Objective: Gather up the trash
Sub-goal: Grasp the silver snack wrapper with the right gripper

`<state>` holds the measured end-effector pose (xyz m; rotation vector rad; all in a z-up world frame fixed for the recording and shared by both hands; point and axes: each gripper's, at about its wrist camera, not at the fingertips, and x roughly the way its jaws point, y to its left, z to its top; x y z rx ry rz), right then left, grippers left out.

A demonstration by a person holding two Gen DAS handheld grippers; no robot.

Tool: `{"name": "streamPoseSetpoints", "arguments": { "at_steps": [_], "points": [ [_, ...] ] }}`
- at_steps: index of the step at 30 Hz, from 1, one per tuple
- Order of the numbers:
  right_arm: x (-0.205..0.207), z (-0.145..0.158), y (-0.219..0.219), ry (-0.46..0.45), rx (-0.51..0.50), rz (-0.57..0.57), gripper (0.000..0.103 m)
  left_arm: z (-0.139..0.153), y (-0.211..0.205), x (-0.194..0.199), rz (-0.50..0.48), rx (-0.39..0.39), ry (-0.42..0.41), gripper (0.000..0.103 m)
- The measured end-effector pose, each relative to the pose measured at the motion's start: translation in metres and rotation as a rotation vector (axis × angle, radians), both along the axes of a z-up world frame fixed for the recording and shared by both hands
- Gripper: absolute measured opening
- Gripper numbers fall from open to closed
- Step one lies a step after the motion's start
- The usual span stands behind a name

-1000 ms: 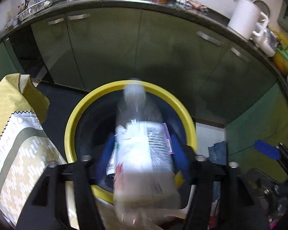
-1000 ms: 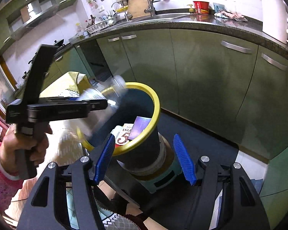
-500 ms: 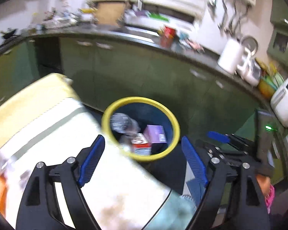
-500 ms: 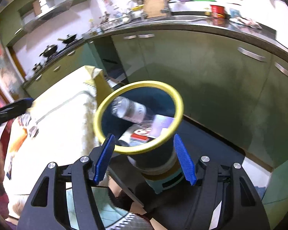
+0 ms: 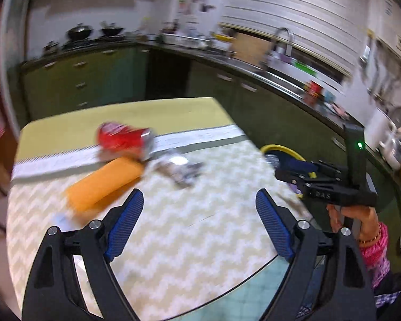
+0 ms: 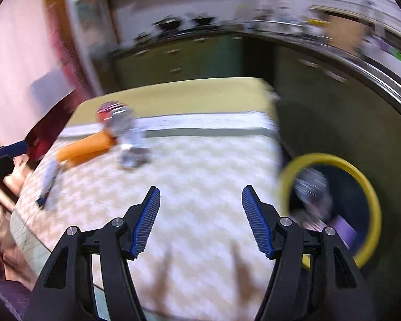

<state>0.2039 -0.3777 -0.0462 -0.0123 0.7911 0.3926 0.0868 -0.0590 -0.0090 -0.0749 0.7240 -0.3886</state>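
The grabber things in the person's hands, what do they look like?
Each is a black plastic frame with silver bolts and two ribbed blue pads. The left gripper shows this close up, and so does the right gripper. Seen from the left wrist, the right one has a small green light, and the hand holding it wears a pink patterned sleeve.

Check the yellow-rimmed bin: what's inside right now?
Inside the yellow-rimmed bin, the right wrist view shows a clear plastic bottle near the top and a purple carton beside it. Anything deeper is covered or lost to blur.
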Motion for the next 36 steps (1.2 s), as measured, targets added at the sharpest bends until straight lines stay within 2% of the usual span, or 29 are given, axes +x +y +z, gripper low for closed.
{"name": "streamPoseSetpoints", "arguments": {
  "at_steps": [4, 7, 14, 22, 25, 28, 36],
  "points": [
    [0.036, -0.002, 0.061, 0.018, -0.01, 0.164, 0.064, -0.007, 0.036, -0.011, 0.083, -0.013, 0.006, 0.082],
    [0.059, -0.009, 0.098, 0.027, -0.033, 0.243, 0.064, -0.008, 0.048, -0.017, 0.114, -0.007, -0.001, 0.082],
    [0.103, -0.037, 0.15, 0.076, -0.146, 0.296, 0.064, -0.01, 0.06, -0.019, 0.127, -0.025, -0.001, 0.083],
    [0.126, -0.058, 0.167, 0.113, -0.191, 0.288, 0.062, -0.014, 0.058, -0.019, 0.124, -0.022, 0.007, 0.083],
    [0.128, -0.064, 0.17, 0.118, -0.197, 0.292, 0.058, -0.016, 0.058, -0.019, 0.126, -0.025, 0.01, 0.083],
    [0.13, -0.067, 0.174, 0.121, -0.209, 0.299, 0.047, -0.016, 0.057, -0.019, 0.125, -0.022, 0.011, 0.083],
    [0.122, -0.065, 0.167, 0.123, -0.189, 0.295, 0.037, -0.018, 0.059, -0.018, 0.119, -0.019, 0.013, 0.083]
  ]
}}
